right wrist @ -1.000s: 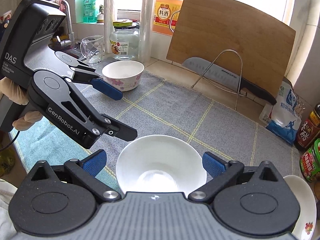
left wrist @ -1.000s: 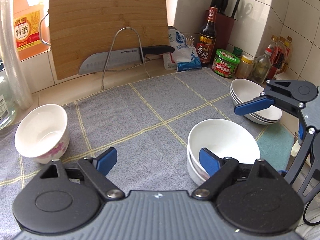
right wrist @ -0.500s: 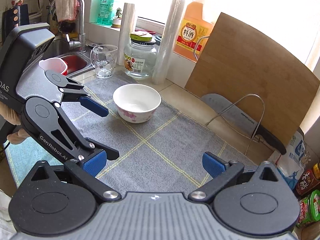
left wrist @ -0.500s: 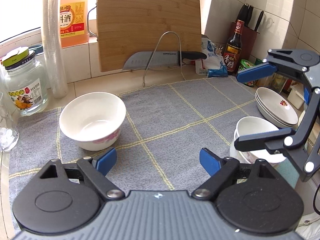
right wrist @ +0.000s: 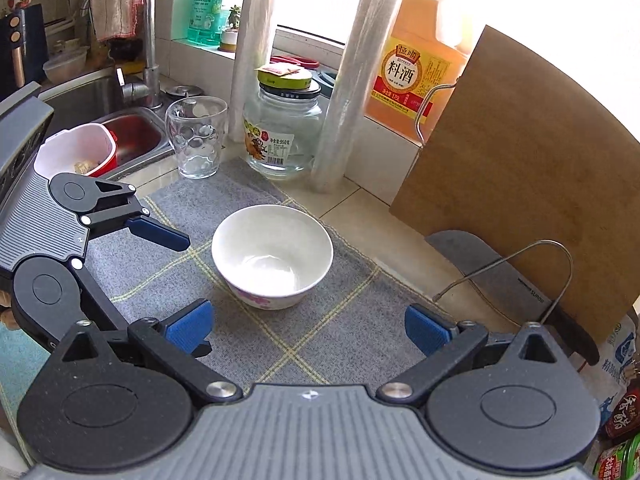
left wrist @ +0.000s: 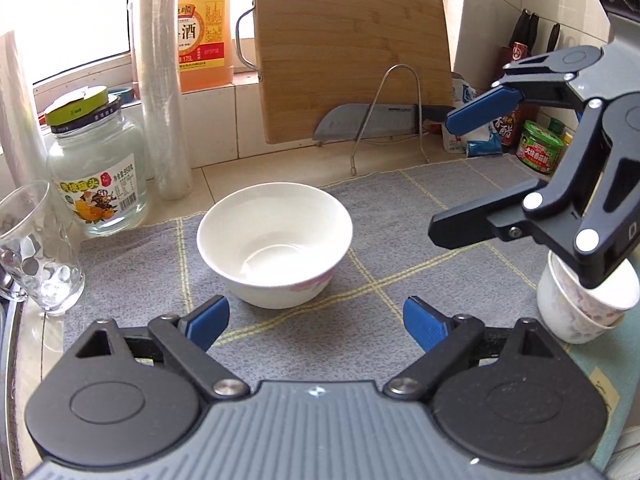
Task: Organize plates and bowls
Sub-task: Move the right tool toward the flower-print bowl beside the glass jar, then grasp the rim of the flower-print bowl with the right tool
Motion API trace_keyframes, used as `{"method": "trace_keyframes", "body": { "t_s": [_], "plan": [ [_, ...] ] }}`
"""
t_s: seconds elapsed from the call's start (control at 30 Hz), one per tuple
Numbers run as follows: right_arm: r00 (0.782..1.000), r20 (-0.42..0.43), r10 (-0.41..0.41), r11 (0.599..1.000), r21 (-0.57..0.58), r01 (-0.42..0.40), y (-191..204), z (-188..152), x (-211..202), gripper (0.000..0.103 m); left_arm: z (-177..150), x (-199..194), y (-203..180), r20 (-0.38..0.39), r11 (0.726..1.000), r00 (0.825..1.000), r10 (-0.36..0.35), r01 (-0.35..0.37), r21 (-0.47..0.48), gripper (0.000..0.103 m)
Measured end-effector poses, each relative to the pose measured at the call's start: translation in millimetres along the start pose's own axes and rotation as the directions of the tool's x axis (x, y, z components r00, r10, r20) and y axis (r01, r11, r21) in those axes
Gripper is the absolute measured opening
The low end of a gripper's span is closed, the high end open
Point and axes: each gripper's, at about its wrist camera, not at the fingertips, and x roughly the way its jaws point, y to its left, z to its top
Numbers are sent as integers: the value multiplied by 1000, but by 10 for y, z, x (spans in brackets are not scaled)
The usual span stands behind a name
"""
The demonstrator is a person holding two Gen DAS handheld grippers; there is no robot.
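A white bowl with pink flowers [left wrist: 275,243] stands upright on the grey checked mat [left wrist: 400,208], also in the right wrist view [right wrist: 273,255]. My left gripper [left wrist: 316,322] is open and empty, just short of the bowl. My right gripper [right wrist: 308,330] is open and empty, also facing the bowl from the near right. In the left wrist view the right gripper [left wrist: 460,176] hangs above a stack of white bowls [left wrist: 576,308] at the right edge. In the right wrist view the left gripper [right wrist: 176,280] is left of the bowl.
Behind the mat are a glass jar [left wrist: 96,172], a drinking glass [left wrist: 36,248], rolls of film [left wrist: 162,92], an orange bottle [left wrist: 204,24], a cutting board [left wrist: 348,48] and a knife on a wire rack [left wrist: 380,120]. A sink [right wrist: 120,128] lies far left; sauce jars [left wrist: 538,152] far right.
Both grippers have swung left, away from the stacked bowls, and closer to the single flowered bowl, which now sits centred in front of both. Both stay open and empty.
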Motion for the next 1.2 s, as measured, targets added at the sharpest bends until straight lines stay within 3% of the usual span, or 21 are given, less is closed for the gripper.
{"method": "trace_keyframes", "body": {
  "t_s": [0.27, 0.8, 1.1, 1.2],
  "plan": [
    [997, -37, 66, 998, -11, -66, 29, 205, 354, 103, 4, 218, 128, 18, 998, 998, 58, -58, 24, 94],
    [977, -108, 183, 983, 48, -179, -178, 386, 1019, 103, 41, 437, 155, 40, 996, 998, 46, -49, 77, 93],
    [962, -136, 237, 971, 71, -229, -234, 419, 1223, 99, 41, 435, 178, 52, 997, 998, 20, -23, 71, 90],
    [956, -143, 255, 966, 82, -245, -245, 425, 1260, 91, 42, 426, 178, 53, 997, 999, 15, -18, 71, 89]
  ]
}}
